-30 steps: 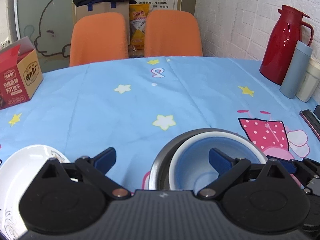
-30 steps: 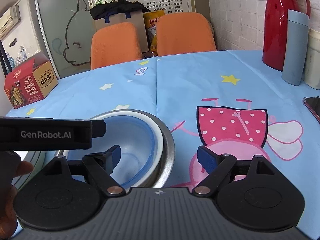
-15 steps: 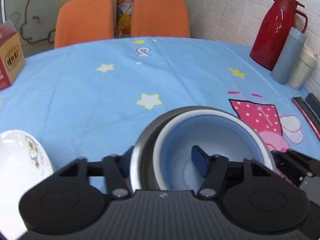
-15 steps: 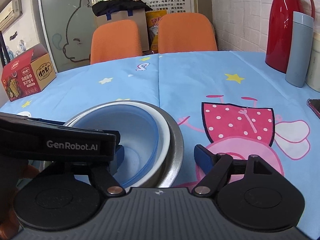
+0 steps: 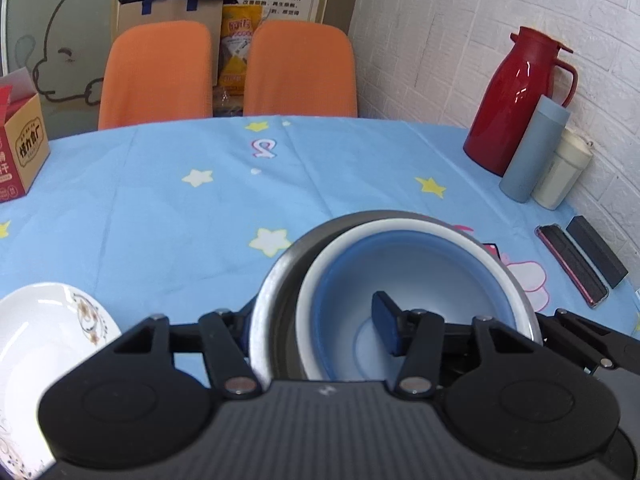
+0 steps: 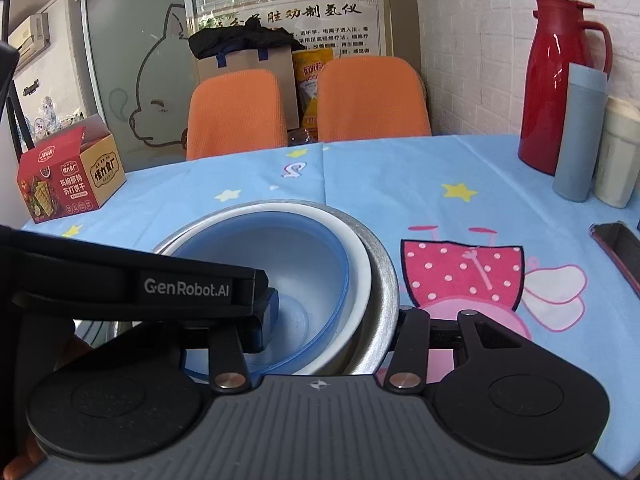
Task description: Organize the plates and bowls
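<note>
A stack of nested bowls sits on the blue tablecloth: a metal bowl (image 5: 276, 312) outermost, a white bowl (image 5: 400, 228) in it, a blue bowl (image 5: 432, 280) innermost. My left gripper (image 5: 316, 328) has closed on the stack's left wall, one finger inside the blue bowl, the other outside the metal rim. My right gripper (image 6: 336, 324) grips the stack's right wall (image 6: 380, 280) the same way. A white patterned plate (image 5: 44, 332) lies at the lower left of the left wrist view.
A red thermos (image 5: 516, 100), grey-blue flask (image 5: 532, 152) and cream cup (image 5: 560, 176) stand at the right by the brick wall. A phone (image 5: 572, 264) and dark case (image 5: 596, 252) lie nearby. A red carton (image 6: 68, 176) stands far left. Two orange chairs (image 5: 160, 72) are behind.
Both grippers have moved in over the bowl stack and narrowed onto its walls, left on the left side, right on the right side. The stack fills more of both views.
</note>
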Demonstrator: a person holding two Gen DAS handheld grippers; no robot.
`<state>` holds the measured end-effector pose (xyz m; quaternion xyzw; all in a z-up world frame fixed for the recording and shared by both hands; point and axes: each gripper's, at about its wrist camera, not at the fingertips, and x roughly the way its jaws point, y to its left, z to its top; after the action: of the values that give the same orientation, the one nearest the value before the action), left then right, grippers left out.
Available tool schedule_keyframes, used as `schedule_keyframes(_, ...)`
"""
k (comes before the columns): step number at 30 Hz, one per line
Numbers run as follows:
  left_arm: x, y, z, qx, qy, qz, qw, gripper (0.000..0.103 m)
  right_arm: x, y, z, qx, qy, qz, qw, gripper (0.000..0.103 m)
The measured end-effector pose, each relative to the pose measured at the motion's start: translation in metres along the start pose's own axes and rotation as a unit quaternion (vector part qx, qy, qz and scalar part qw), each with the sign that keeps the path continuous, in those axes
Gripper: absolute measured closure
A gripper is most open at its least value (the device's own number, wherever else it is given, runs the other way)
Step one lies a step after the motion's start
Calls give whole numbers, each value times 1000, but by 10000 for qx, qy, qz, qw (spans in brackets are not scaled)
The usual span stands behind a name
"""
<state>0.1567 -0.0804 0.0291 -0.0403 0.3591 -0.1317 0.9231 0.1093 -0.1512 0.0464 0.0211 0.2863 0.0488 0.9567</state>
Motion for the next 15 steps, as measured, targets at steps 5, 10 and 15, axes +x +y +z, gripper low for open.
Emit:
schedule_keyframes(5,-29,18,7,-84,-299,120,9994,50,-13,19,14,-190,-240,123,9995,23)
schedule_keyframes(10,-56,53,11,-269,-536,422,9973,51,-11,52,28,-424,-404,429,9974,23)
schedule_keyframes(15,-75,101,3,-568,-541,883,9930,51,0,94,31,-615,-385,909,9932,23)
